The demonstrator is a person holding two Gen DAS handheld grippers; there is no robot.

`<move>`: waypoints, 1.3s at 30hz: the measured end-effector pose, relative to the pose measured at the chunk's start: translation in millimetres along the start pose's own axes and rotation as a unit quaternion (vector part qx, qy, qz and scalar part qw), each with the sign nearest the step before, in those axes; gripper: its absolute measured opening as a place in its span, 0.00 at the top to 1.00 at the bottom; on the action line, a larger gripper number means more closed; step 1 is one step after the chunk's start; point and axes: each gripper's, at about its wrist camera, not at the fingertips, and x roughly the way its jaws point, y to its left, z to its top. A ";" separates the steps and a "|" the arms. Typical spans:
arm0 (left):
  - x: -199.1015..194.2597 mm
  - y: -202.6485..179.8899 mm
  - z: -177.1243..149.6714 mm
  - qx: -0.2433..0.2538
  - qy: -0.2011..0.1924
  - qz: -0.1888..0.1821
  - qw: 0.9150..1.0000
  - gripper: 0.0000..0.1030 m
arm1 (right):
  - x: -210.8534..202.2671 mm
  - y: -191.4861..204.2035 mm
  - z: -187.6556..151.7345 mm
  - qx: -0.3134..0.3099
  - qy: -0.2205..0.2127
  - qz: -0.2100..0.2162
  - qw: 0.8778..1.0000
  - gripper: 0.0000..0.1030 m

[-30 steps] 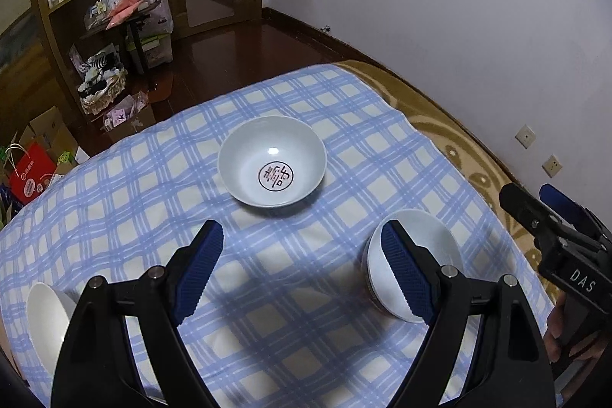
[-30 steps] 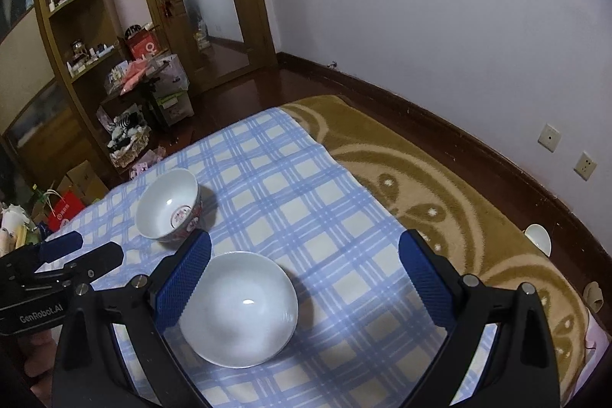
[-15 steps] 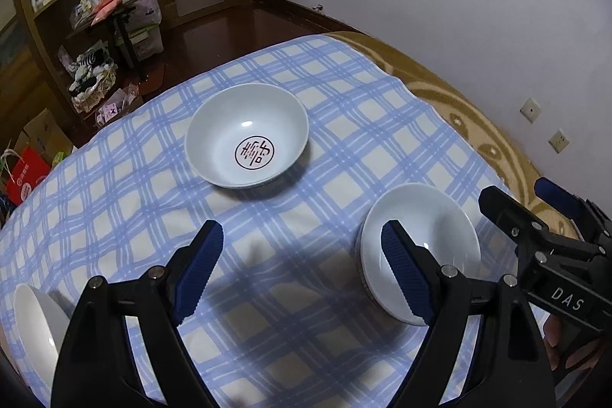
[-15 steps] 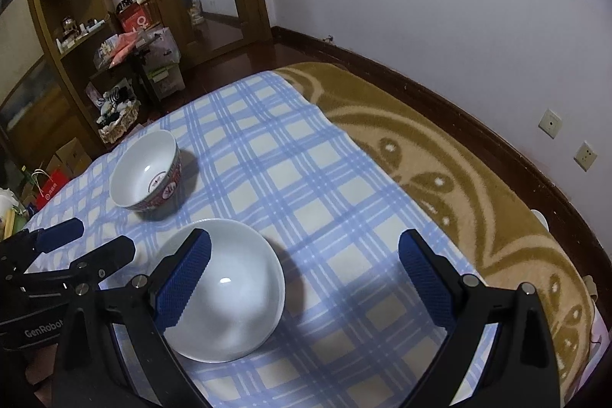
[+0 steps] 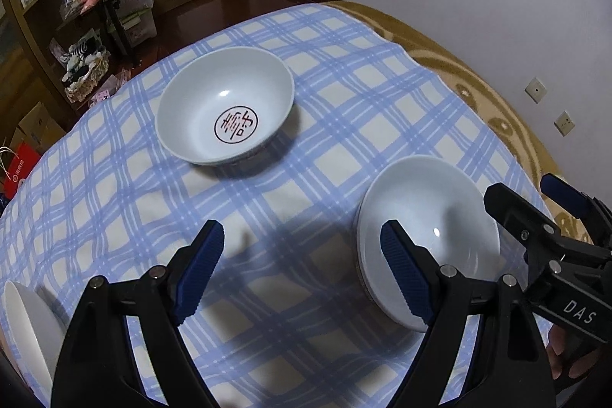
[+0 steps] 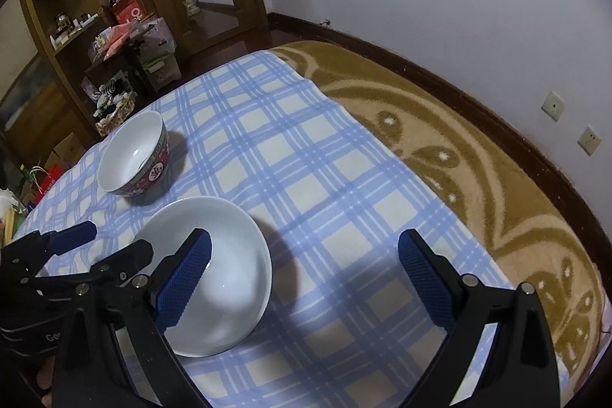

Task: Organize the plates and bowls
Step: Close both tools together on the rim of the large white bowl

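Both grippers hung over the blue-checked cloth (image 5: 267, 293), fingers wide and empty: the left gripper (image 5: 302, 270) and right gripper (image 6: 306, 278) flanked the plain white glazed bowl (image 6: 225, 278) near the cloth's near edge. Judged: approach step; next, one finger must straddle its rim. The red-emblem white bowl (image 5: 225, 121) sat toward the far edge.

You've got a blue-and-cream plaid cloth (image 5: 313, 178) under everything, with a tan rug (image 6: 478, 171) swirled in cream at three o'clock of it. At twelve o'clock sits a white bowl (image 5: 225, 109) stamped with a red circled character, its outside banded red and dark; at four o'clock the other bowl (image 5: 432, 228) is plain white. Both grippers are black with textured blue pads (image 5: 401, 266).
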 end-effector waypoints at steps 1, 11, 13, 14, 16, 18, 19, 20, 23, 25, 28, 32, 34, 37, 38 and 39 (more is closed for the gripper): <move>0.8 -0.5 -0.2 0.001 0.002 -0.001 1.000 0.21 | 0.8 -1.2 -0.8 0.005 -0.001 0.002 1.000 0.01; 16.8 0.0 -3.0 -0.022 0.034 -0.037 0.999 0.60 | 25.3 -9.0 -11.3 0.037 0.055 0.032 0.997 0.42; 20.0 2.3 -4.8 -0.039 0.038 -0.053 0.997 0.67 | 32.7 -7.9 -15.2 0.045 0.076 0.043 0.995 0.54; 21.1 1.7 -5.5 -0.041 0.039 -0.057 0.997 0.69 | 34.5 -7.8 -17.0 0.050 0.083 0.053 0.994 0.59; 22.9 -3.6 -7.5 -0.031 0.040 -0.057 0.997 0.76 | 37.4 -5.6 -19.5 0.057 0.094 0.061 0.992 0.65; 21.8 -12.6 -9.9 -0.007 0.032 -0.047 0.998 0.81 | 38.3 -2.0 -20.9 0.056 0.097 0.069 0.991 0.72; 20.7 -17.6 -11.3 0.008 0.029 -0.041 0.999 0.84 | 38.6 -0.6 -21.4 0.058 0.099 0.075 0.991 0.77; 20.7 -20.8 -11.5 0.017 0.027 -0.035 0.999 0.84 | 38.9 -0.3 -21.6 0.062 0.100 0.073 0.990 0.78; 20.5 -28.2 -13.4 0.033 0.025 -0.026 0.999 0.88 | 37.3 -1.8 -24.5 0.088 0.091 0.059 0.990 0.80; 21.1 -29.4 -13.8 0.029 0.025 -0.027 0.999 0.90 | 37.9 0.4 -26.3 0.089 0.091 0.064 0.990 0.86; 19.4 -29.0 -14.1 0.023 0.022 -0.028 0.999 0.90 | 38.0 3.4 -27.4 0.088 0.094 0.068 0.989 0.92; 15.4 -24.4 -14.6 0.014 0.024 -0.043 0.999 0.91 | 34.2 5.5 -28.6 0.080 0.088 0.061 0.991 0.93; 12.8 -21.6 -16.5 0.008 0.025 -0.047 0.999 0.92 | 31.2 5.3 -29.9 0.081 0.086 0.066 0.991 0.93; 7.9 -21.0 -20.4 0.011 0.025 -0.045 0.999 0.91 | 27.3 7.6 -32.4 0.076 0.086 0.066 0.991 0.93; 6.9 -21.2 -21.1 0.012 0.025 -0.043 0.999 0.91 | 26.3 9.0 -33.1 0.074 0.086 0.066 0.991 0.93; 5.4 -20.7 -22.2 0.012 0.026 -0.040 0.999 0.91 | 25.1 10.9 -34.4 0.070 0.086 0.066 0.992 0.93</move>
